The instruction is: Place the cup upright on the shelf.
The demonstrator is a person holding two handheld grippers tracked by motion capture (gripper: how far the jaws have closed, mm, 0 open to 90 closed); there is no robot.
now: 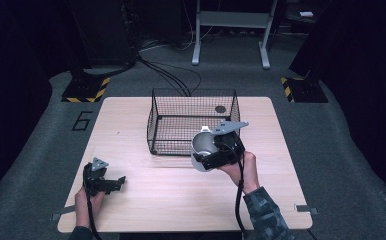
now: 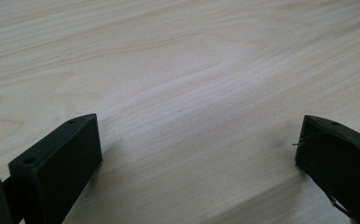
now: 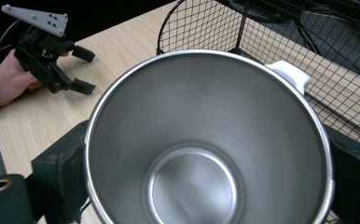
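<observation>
held in the right gripper [image 1: 217, 150] just at the near right corner of the wire basket [image 1: 193, 120], a steel pot [image 1: 203, 147], clamped between the two black jaws from outside its wall, one jaw on each side as seen in the right gripper view, where the pot [image 3: 206, 144] opens straight toward the camera. tilted so the mouth faces up and back toward the person, long axis running from the gripper away toward the basket; lifted off the table [image 1: 131, 205], by the look of the high view, and touching nothing but the jaws. basket lying directly beyond and a little to the left of the pot, open top upward, so probably a short carry forward and over the near rim, then a lowering inside. clearly the nearer hand for that, the right hand [image 1: 241, 167]; left gripper [image 1: 106, 181] resting well apart at the near left of the table, jaws spread wide over bare wood, pinching nothing. pot itself round, brushed metal inside with a bright rolled rim, flat bottom with a faint mark at its centre, and a small white handle tab [image 3: 289, 73] on the far edge of the rim. a dark round spot [image 1: 220, 109] showing through the mesh at the far right of the basket floor, too small to name
</observation>
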